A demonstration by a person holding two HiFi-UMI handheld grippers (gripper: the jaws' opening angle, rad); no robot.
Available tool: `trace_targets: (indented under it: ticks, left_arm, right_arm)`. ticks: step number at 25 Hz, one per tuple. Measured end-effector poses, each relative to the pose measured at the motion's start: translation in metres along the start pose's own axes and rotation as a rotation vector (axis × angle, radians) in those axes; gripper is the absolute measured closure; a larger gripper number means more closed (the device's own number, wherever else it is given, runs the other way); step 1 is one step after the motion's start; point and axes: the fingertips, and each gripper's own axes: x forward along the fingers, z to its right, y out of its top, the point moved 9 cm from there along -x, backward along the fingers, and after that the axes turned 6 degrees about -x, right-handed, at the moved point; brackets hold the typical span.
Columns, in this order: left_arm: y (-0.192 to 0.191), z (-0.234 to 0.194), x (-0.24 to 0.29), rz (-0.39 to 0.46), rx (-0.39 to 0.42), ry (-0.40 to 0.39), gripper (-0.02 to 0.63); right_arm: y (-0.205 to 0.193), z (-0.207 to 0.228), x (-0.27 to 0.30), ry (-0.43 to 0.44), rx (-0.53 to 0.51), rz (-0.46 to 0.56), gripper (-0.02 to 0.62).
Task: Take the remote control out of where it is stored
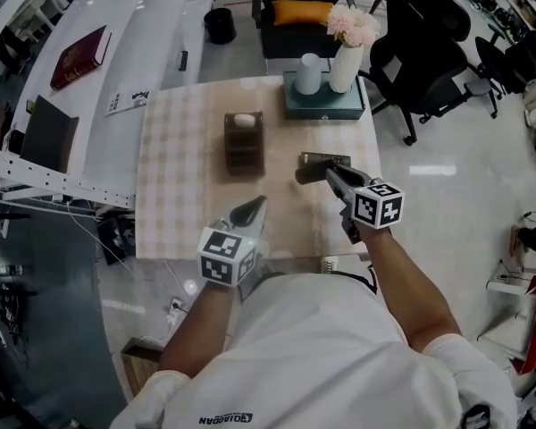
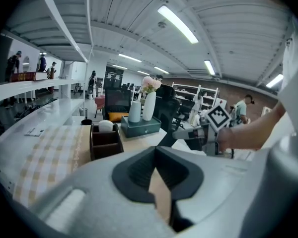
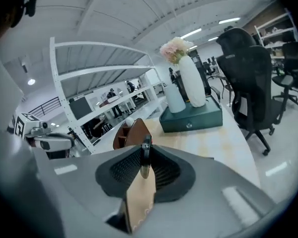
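Item count, head view unless noted:

- Table with beige checked cloth (image 1: 174, 186): one.
- Dark brown wooden organiser box with open compartments (image 1: 244, 150): one, holding one white rounded item (image 1: 243, 120).
- Dark teal rectangular box (image 1: 326, 107): one.
- White ceramic vase with pink flowers (image 1: 344, 68): one.
- Pale cylindrical cup (image 1: 308, 73): one.
- Thin dark remote control (image 3: 146, 157): one, counted in the right gripper view.
- Handheld grippers: two, the left gripper (image 1: 250, 211) and the right gripper (image 1: 308, 173). Each has two fingers.
- Black office chairs (image 1: 429, 61): at least three.
- Orange cushion (image 1: 302, 11): one.
- Black round bin (image 1: 220, 25): one.
- Dark red book (image 1: 79, 56): one.
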Motion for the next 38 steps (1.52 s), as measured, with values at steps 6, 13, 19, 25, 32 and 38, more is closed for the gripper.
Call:
trace_targets:
  ticks: [6, 13, 19, 25, 32, 38]
  left_arm:
    - [-0.002, 0.007, 0.002, -0.014, 0.006, 0.003, 0.603]
    - [-0.002, 0.011, 0.005, -0.018, 0.008, 0.014, 0.603]
    - [0.000, 0.014, 0.006, -0.020, 0.008, 0.014, 0.603]
    - [-0.004, 0.019, 0.008, -0.029, 0.007, 0.014, 0.603]
    - [-0.004, 0.020, 0.007, -0.028, 0.002, 0.023, 0.603]
    - [-0.003, 0.017, 0.004, -0.022, 0.002, 0.028, 0.603]
  right_arm:
    - [-0.037, 0.019, -0.005, -0.001, 0.254, -0.010, 0.531]
    - [-0.058, 0.043, -0.013, -0.091, 0.283, -0.039, 0.508]
    - [-0.070, 0.055, -0.016, -0.150, 0.258, -0.089, 0.480]
    - [-0.082, 0.065, -0.013, -0.180, 0.188, -0.166, 0.466]
    - [-0.085, 0.070, -0.012, -0.200, 0.171, -0.192, 0.459]
    - [-0.081, 0.074, -0.014, -0.222, 0.140, -0.191, 0.459]
